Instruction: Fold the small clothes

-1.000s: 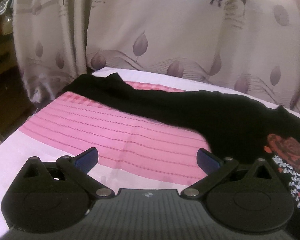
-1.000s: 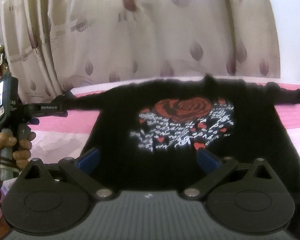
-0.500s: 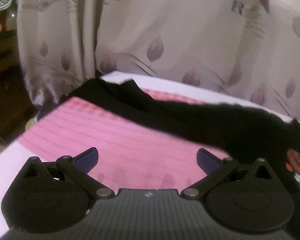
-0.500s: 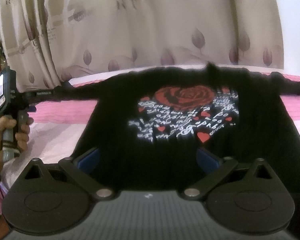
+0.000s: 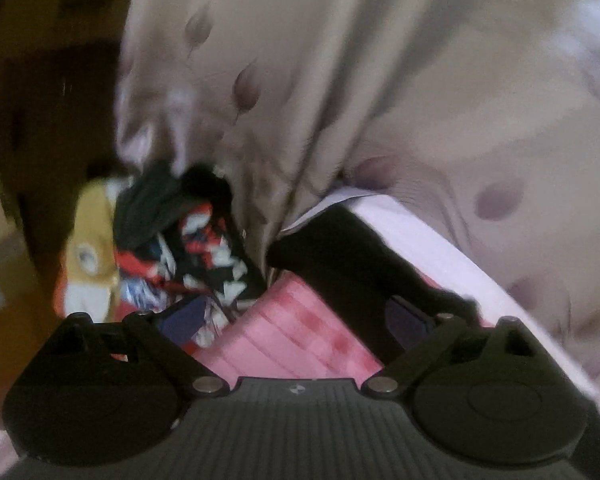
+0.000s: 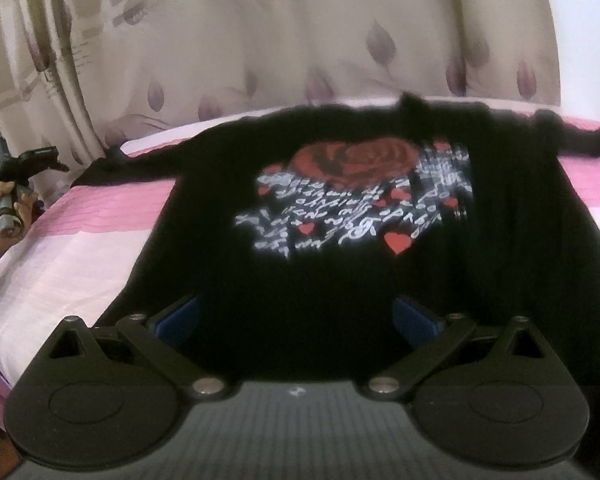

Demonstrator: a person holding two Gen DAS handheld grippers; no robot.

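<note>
A black long-sleeved top with a red rose and white script print lies flat on the pink bedcover, sleeves spread. My right gripper is open over the top's near hem, holding nothing. My left gripper is open and empty, tilted at the bed's far left corner, where the end of the black sleeve lies just ahead of its fingers. The left gripper also shows at the left edge of the right wrist view, held in a hand.
A patterned beige curtain hangs right behind the bed. A pile of mixed clothes lies off the bed's left corner beside dark wooden furniture. A white sheet edges the bedcover.
My left gripper has swung left and tilted toward the bed's far left corner and the sleeve end. My right gripper has edged closer over the top's hem.
</note>
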